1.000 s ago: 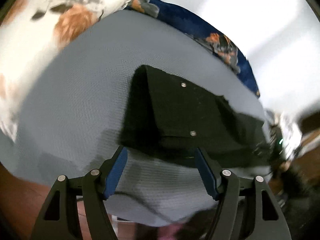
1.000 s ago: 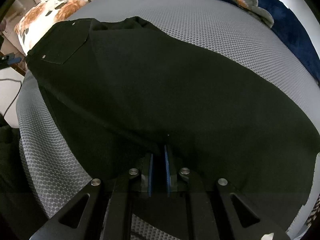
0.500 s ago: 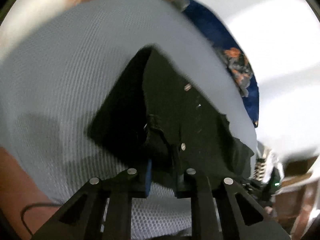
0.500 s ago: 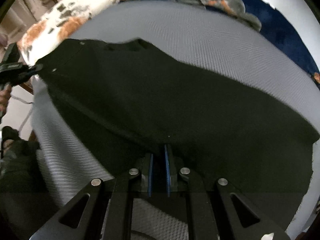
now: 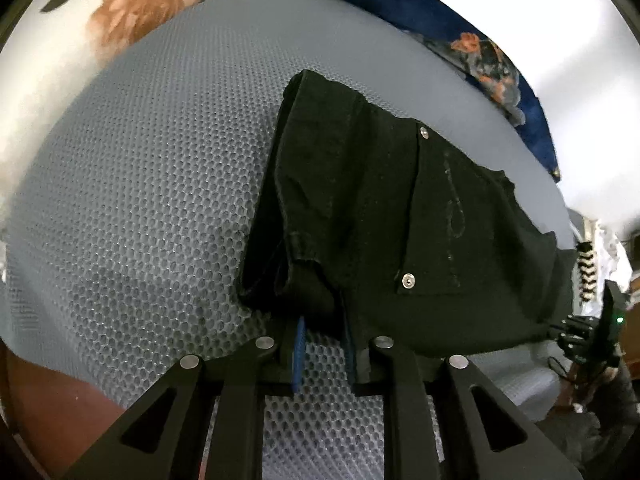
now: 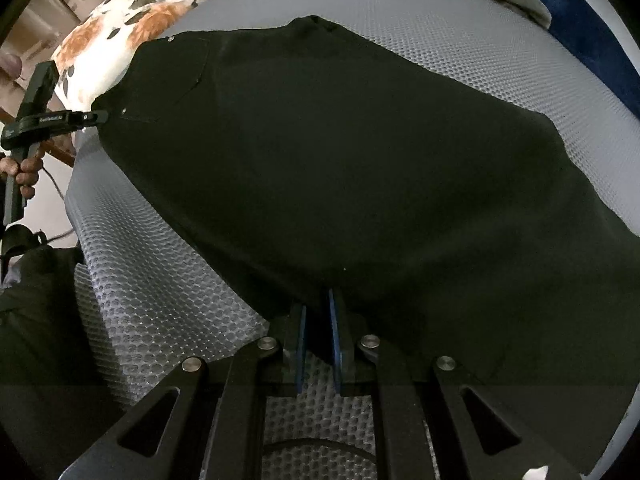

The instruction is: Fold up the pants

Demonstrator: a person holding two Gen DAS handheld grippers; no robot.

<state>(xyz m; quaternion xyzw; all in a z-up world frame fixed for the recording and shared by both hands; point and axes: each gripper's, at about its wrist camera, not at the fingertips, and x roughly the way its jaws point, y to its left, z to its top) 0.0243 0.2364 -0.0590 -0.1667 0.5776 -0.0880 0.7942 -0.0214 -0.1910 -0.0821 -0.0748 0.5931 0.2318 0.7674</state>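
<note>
A: Left wrist view first. Where are the black denim pants (image 5: pixel 384 216)?

B: Spread on the grey honeycomb-mesh mattress (image 5: pixel 152 200) of a bed. This camera sees the waistband end, with a riveted back pocket (image 5: pixel 440 220) facing up. The left hand-held gripper (image 5: pixel 323 344) has a bunched waistband corner between its blue pads. Its jaws are easing open a touch, though the cloth sits between them and looks pinched; the corner hides the pad tips, so I'd only say probably gripped.

A: So what matters for that side?

B: Re-seat the pinch before lifting. Denim is heavy, and a shallow bite on a thick hem could slip out.

A: Now the right wrist view.

B: The pants (image 6: pixel 360 168) lie across the mattress (image 6: pixel 168 300), with a white floral pillow (image 6: pixel 120 32) beyond. The right hand-held gripper (image 6: pixel 318 328) has its jaws nearly together, clamped on the near edge of the fabric. At far left a hand (image 6: pixel 22 170) holds the left hand-held gripper (image 6: pixel 94 117) at the waistband corner.

A: And the fold itself?

B: In my judgement, raise both edges together, keep the cloth taut between the two grips, carry it over evenly and lay edge on edge, so no slack creases form underneath.
</note>
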